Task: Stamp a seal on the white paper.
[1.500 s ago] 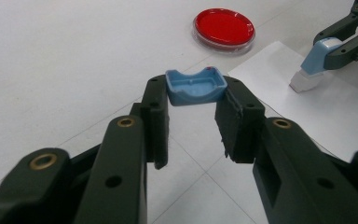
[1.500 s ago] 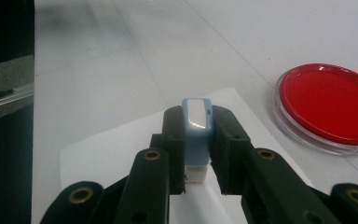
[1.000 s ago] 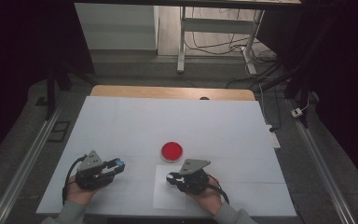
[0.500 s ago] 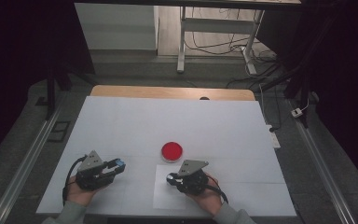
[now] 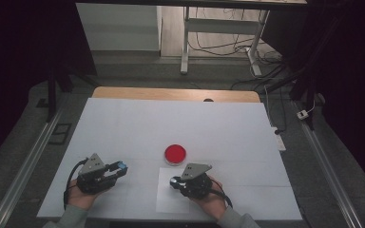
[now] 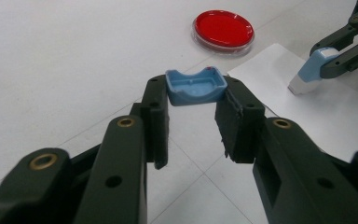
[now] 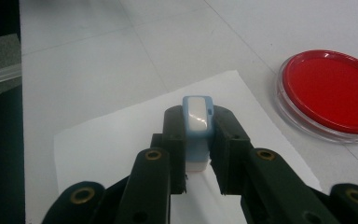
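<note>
My left gripper (image 6: 193, 100) is shut on a small blue cap (image 6: 196, 87), hollow side up, held just above the white table; in the high view this gripper (image 5: 120, 167) sits at the front left. My right gripper (image 7: 196, 135) is shut on a blue-and-white device (image 7: 197, 122), held over a white paper sheet (image 7: 116, 140). The same device (image 6: 310, 73) appears at the upper right of the left gripper view, tip angled down toward the sheet. A red dish (image 5: 175, 153) lies between and beyond the two grippers, and my right gripper (image 5: 174, 182) is at the front centre.
The white table surface (image 5: 180, 123) stretches far beyond the dish. Its front edge runs just below the hands. A wooden strip (image 5: 171, 93) borders the far side, with metal rails (image 5: 24, 166) along the left and right.
</note>
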A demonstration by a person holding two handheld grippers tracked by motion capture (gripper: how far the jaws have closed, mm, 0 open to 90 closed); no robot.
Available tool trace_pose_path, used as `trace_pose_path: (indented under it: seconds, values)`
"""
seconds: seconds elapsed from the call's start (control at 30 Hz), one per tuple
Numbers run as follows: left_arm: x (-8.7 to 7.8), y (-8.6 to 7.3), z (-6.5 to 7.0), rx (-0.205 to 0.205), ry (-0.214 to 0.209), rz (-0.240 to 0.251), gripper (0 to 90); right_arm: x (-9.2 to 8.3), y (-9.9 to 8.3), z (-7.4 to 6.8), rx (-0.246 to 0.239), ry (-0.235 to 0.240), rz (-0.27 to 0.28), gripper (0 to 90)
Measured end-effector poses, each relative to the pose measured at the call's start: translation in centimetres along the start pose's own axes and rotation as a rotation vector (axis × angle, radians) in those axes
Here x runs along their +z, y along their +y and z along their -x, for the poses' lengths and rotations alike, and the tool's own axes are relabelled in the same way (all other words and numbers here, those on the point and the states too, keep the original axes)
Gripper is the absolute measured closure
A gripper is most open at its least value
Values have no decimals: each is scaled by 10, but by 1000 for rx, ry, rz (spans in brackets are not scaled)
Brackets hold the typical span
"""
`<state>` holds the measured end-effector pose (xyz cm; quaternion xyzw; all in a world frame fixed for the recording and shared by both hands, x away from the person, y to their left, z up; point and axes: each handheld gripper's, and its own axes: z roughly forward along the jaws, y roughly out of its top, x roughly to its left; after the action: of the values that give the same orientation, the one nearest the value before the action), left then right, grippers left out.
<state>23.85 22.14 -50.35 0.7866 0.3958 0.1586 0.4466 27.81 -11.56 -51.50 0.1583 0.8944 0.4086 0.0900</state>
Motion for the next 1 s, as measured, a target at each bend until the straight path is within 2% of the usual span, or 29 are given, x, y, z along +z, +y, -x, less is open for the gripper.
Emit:
trace_pose_path:
  seconds: [0.83, 1.0]
  values:
    - [0, -1, -2, -5, 4, -3, 651, 0, 1, 0, 13, -2, 1, 759]
    - [0, -1, -3, -4, 3, -3, 651, -1, 1, 1, 35, 3, 12, 757]
